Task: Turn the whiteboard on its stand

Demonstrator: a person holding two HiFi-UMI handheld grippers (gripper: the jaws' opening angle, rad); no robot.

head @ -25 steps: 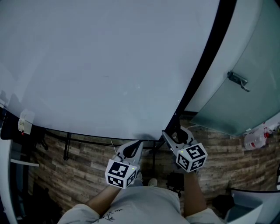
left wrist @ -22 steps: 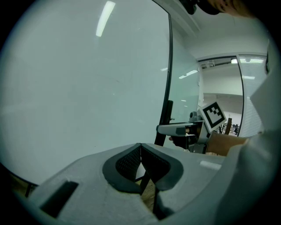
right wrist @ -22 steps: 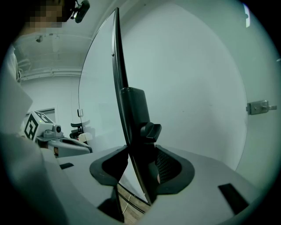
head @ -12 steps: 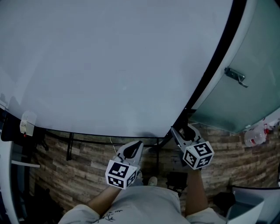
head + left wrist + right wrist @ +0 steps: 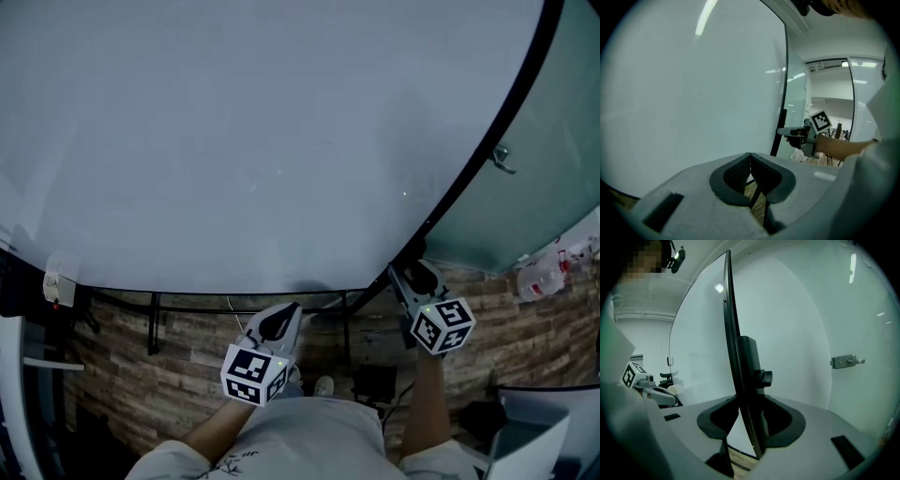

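While the right gripper point(image 5: 405, 274), jaws just closing, clamped the upright edge of the black-framed white whiteboard point(image 5: 262, 141) dead ahead, the left gripper point(image 5: 286, 315), jaws together, hovered near its lower edge.

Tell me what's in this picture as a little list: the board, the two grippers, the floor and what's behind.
Board: board is big, white and blank, on a black stand
Right gripper: right gripper clamped on the board's side edge; jaws have just been closing
Left gripper: left gripper shut, empty, near the board's bottom edge
Floor: floor of wood-look planks
Behind: frosted door with a metal handle
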